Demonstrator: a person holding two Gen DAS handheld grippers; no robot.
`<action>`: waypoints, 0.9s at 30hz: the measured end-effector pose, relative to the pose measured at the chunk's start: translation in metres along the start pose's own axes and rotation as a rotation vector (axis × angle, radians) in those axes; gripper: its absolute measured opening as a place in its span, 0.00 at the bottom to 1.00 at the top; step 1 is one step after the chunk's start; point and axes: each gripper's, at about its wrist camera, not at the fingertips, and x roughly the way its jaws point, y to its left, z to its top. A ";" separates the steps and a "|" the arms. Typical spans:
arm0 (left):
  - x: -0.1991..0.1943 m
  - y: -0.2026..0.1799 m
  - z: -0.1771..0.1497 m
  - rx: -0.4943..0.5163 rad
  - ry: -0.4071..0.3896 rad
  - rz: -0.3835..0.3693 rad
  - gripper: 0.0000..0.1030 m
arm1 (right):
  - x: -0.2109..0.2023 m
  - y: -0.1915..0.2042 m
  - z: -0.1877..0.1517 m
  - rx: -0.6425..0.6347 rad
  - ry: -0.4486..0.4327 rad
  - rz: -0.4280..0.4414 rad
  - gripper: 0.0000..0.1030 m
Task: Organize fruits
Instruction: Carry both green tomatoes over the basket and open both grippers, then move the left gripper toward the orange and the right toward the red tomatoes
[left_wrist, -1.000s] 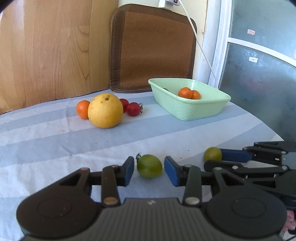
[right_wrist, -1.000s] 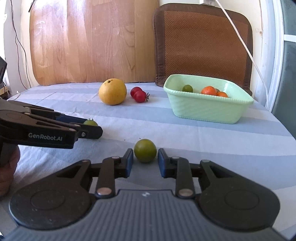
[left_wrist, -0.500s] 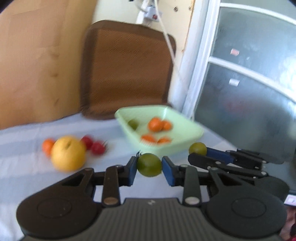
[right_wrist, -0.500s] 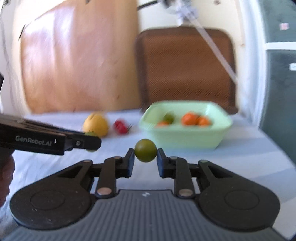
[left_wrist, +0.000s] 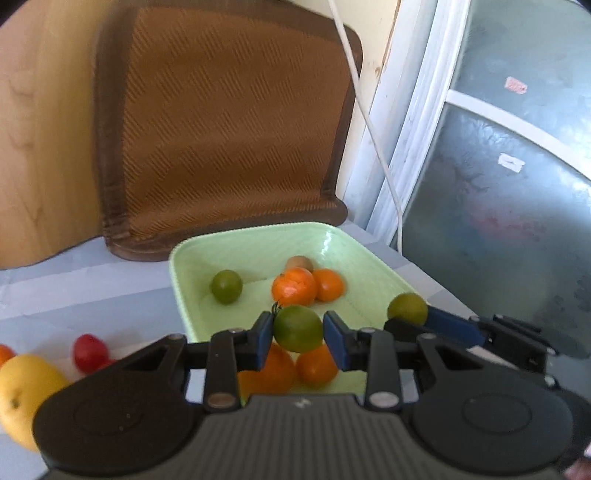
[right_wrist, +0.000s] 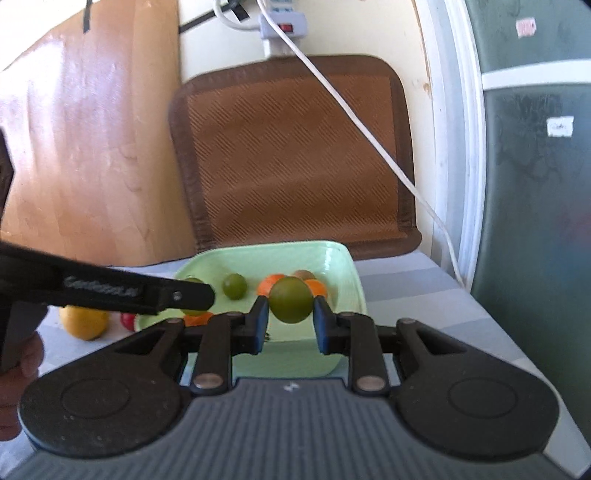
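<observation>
Both tools loaded over the green tray: your left tool pinches a stemmed green tomato, your right tool a smooth green fruit. Tools sit close; release high and either fruit may bounce off the oranges onto the worktop.

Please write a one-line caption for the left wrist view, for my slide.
Left gripper holds a round green stemmed fruit above the pale green plastic basket of oranges; right gripper brings another green fruit.

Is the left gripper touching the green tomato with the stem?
Touching. The left wrist view shows the left gripper with both blue pads pressed against the green tomato.
</observation>
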 end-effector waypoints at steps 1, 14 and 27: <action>0.004 -0.001 0.000 0.003 0.009 0.004 0.35 | 0.002 0.000 -0.001 0.001 0.002 -0.003 0.29; -0.124 0.077 -0.002 -0.138 -0.201 0.078 0.40 | -0.014 0.011 0.012 0.041 -0.060 0.063 0.31; -0.134 0.196 -0.044 -0.418 -0.093 0.241 0.40 | 0.017 0.128 0.008 -0.090 0.055 0.299 0.30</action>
